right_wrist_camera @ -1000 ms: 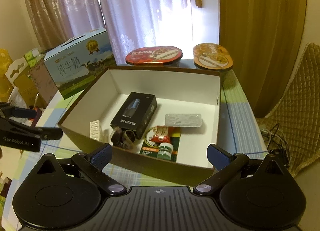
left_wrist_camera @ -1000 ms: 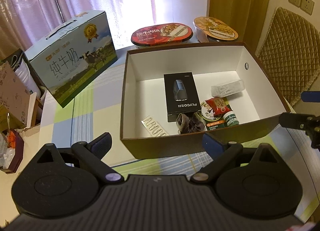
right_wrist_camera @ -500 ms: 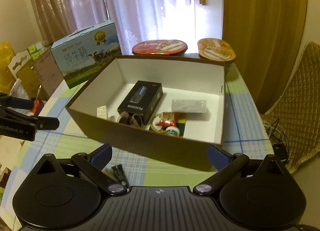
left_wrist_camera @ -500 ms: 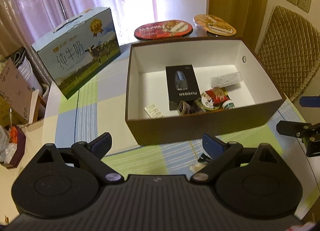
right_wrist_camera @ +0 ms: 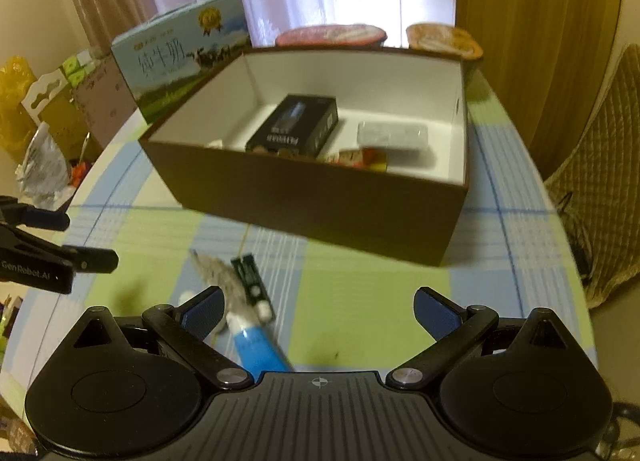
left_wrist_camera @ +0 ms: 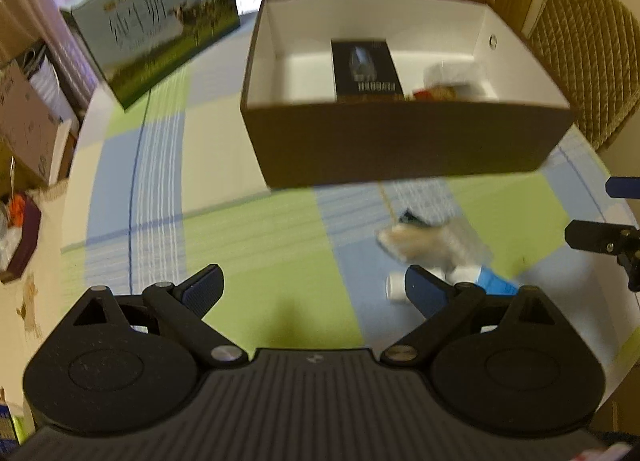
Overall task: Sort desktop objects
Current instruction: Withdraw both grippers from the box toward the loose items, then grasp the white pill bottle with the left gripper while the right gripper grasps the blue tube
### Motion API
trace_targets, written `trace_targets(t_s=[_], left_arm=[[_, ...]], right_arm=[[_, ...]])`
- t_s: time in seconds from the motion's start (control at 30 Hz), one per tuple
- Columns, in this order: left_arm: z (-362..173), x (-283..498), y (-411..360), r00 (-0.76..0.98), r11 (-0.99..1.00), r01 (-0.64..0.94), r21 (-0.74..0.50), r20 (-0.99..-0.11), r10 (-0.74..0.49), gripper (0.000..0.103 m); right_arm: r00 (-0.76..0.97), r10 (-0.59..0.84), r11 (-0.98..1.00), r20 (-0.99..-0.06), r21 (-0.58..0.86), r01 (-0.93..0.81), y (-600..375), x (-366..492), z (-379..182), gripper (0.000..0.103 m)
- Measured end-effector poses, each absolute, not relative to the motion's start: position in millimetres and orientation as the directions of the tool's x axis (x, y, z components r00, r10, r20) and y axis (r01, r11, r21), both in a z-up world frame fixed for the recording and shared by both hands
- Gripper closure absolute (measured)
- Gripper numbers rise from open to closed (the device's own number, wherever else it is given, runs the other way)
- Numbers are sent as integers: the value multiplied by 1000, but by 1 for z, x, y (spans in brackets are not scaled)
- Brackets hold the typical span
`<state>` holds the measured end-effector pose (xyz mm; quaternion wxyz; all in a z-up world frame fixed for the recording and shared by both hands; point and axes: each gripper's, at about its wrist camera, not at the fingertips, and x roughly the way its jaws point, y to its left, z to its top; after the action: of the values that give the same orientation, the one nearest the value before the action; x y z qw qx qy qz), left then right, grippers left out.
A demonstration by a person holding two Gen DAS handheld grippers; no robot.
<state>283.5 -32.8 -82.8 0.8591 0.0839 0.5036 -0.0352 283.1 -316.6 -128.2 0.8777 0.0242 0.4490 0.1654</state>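
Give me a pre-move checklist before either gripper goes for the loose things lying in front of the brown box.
1. Left gripper open and holding nothing: ok.
2. Right gripper open and holding nothing: ok.
3. Loose items left on the tablecloth: ok, a blue tube, a clear packet and a dark green strip lie close together.
4. Exact edges of those items for a grasp: cannot tell, both views are motion-blurred.
5. Brown box has free floor for more: ok, white floor shows beside the black carton.
6. Grippers apart from each other: ok.
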Motion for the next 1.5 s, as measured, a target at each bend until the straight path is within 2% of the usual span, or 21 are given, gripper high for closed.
trace_targets(t_s=[0.67, 0.77, 1.03, 1.17, 1.5], left_arm=[[-134, 270, -41, 408, 987, 147, 71, -913, 5, 7], [-139, 270, -39, 402, 987, 144, 69, -916, 6, 7], [-146, 271, -36, 388, 990, 130, 60, -921, 4, 7], [-149, 271, -37, 381, 990, 132, 53, -924, -1, 7], [-156, 274, -47, 390, 986, 164, -3, -919, -68, 8]], right_arm=[[435, 352, 906, -829, 186, -379, -292, 265, -182, 6], [421, 374, 888, -826, 188, -419, -286, 264, -190, 20], [398, 385, 865, -833, 176, -469, -279, 262, -208, 39], [389, 381, 851, -839, 153, -502, -276, 260, -216, 64], [365, 374, 837, -853, 140, -529, -300, 242, -217, 66]])
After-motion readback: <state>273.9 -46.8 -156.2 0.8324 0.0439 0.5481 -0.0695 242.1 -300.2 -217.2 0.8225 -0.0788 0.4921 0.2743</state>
